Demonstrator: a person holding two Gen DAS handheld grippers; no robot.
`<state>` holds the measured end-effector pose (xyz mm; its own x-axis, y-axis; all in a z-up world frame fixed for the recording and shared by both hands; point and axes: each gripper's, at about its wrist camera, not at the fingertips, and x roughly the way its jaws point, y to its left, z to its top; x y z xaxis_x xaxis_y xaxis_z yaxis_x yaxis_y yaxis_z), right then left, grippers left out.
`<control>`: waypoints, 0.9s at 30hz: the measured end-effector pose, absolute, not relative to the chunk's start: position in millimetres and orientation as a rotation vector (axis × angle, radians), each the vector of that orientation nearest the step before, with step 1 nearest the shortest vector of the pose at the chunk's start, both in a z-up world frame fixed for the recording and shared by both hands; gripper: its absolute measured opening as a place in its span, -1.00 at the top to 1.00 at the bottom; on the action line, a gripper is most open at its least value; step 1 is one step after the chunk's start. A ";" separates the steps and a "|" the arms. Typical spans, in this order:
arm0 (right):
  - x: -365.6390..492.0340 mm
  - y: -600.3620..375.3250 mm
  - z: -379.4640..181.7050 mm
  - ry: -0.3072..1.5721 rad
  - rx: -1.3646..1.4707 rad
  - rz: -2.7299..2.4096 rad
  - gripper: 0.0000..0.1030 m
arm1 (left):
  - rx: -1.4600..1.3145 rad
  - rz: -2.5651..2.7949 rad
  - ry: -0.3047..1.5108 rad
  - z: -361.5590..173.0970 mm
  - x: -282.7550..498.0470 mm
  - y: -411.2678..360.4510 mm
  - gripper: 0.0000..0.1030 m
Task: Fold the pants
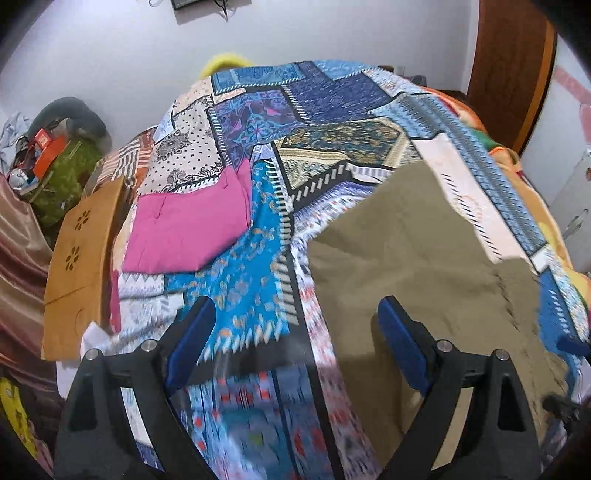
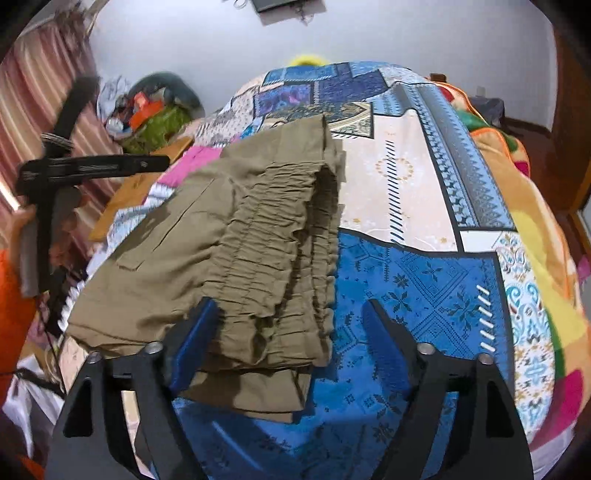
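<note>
Both my tools gape wide, left tool [image 1: 295, 332] and right tool [image 2: 286, 328], holding nothing. Olive pants [image 2: 229, 251] lie folded on patchwork bedsheet [image 2: 424, 280]. No readable writing.

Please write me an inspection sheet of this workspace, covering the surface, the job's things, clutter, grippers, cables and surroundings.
Surface: bed under a blue patchwork bedsheet, orange blanket along its right edge.
Job's things: olive pants lie folded on the sheet, elastic waistband bunched on top.
Clutter: folded pink garment and brown board on the bed's left side.
Grippers: left gripper and right gripper both open, holding nothing.
Cables: wires hang from a dark wall fixture.
Surroundings: white wall, striped curtain, heap of belongings in the corner.
</note>
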<state>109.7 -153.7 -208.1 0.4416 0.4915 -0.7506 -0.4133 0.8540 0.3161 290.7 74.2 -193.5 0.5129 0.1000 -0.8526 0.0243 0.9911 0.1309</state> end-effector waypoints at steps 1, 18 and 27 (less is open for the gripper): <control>110.7 -156.0 -208.7 0.970 0.102 0.573 -0.56 | 0.135 0.047 1.038 -198.6 302.8 75.3 -0.75; 146.2 -156.2 -213.0 0.981 0.079 0.538 -0.56 | -0.012 -0.006 1.194 -273.1 349.9 105.8 -1.00; 138.7 -169.6 -193.4 0.940 0.057 0.467 -0.56 | -0.022 0.160 1.164 -261.9 280.0 139.4 -1.00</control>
